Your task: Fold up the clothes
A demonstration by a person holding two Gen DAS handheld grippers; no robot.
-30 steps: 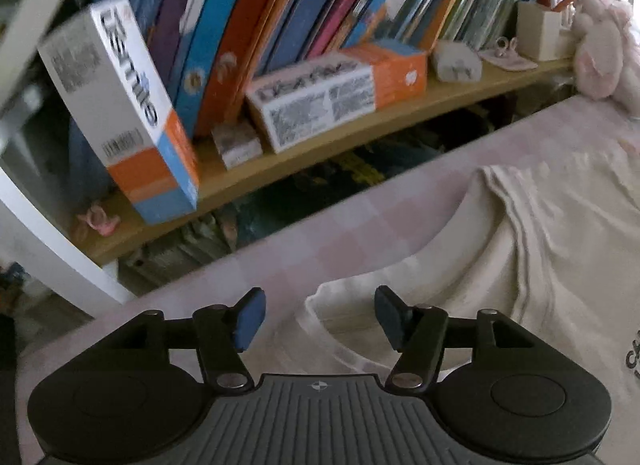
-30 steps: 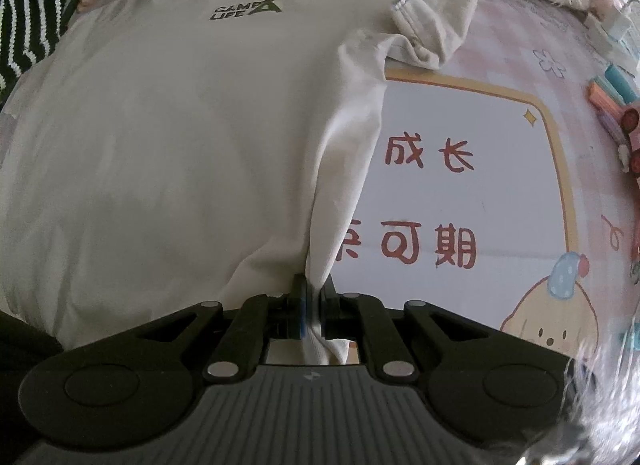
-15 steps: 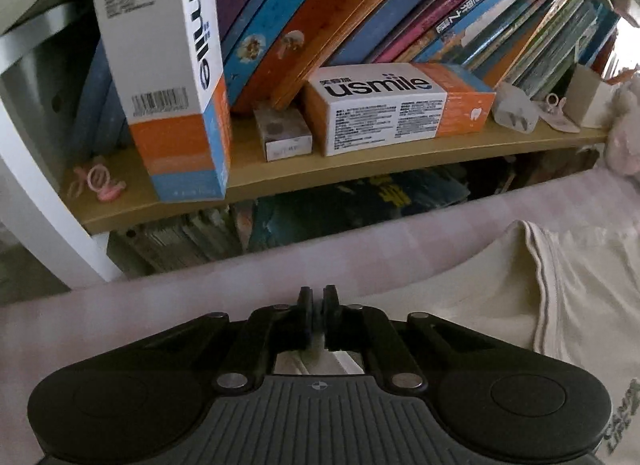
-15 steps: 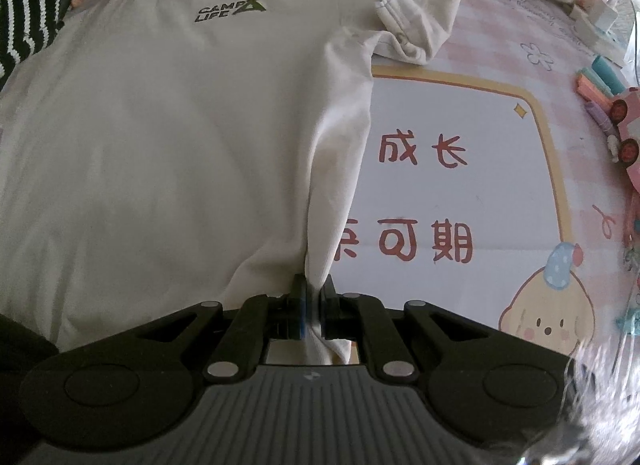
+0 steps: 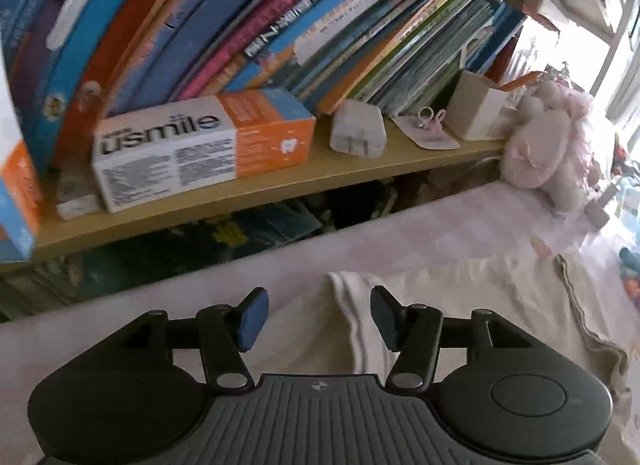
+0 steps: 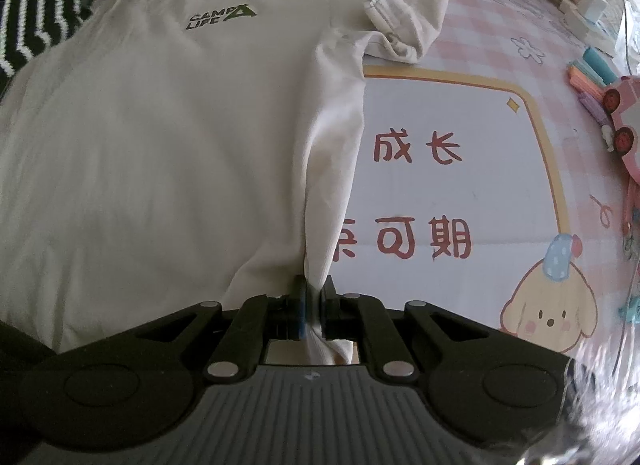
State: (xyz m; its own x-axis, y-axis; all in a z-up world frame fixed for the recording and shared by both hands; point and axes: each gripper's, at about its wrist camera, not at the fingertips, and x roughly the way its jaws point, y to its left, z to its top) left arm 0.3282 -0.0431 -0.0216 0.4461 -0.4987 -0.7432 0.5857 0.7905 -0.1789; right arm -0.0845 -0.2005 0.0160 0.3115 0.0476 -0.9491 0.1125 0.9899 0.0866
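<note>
Left wrist view: The left gripper (image 5: 316,319) hovers with its jaws spread wide and nothing between them. The blue pads (image 5: 253,319) straddle a ribbed hem of the cream T-shirt (image 5: 460,297) without touching it. The shirt lies on the pink checked bedcover (image 5: 460,217), in front of the wooden shelf (image 5: 256,189). On that shelf, a toothpaste box (image 5: 200,149) lies before a row of books (image 5: 304,25), and a pink plush toy (image 5: 548,153) sits at its right end.

Right wrist view: The right gripper (image 6: 313,315) is clamped fully onto a pinch of the T-shirt's bottom hem, at the shirt's right side edge. From the pinch, a raised ridge of cloth runs up toward the crumpled sleeve (image 6: 408,17). The shirt lies front up, logo (image 6: 220,16) visible, spread flat to the left of the ridge. To the ridge's right lies the printed cartoon panel (image 6: 452,169) of the bedcover.

Step in hand (judgement): the first lengthwise fold is being set up; only the hem corner is secured.

Next move (judgement): close the left gripper on the ribbed hem, then carry both held points together across the shirt toward the logo, keeping the edge taut.
</note>
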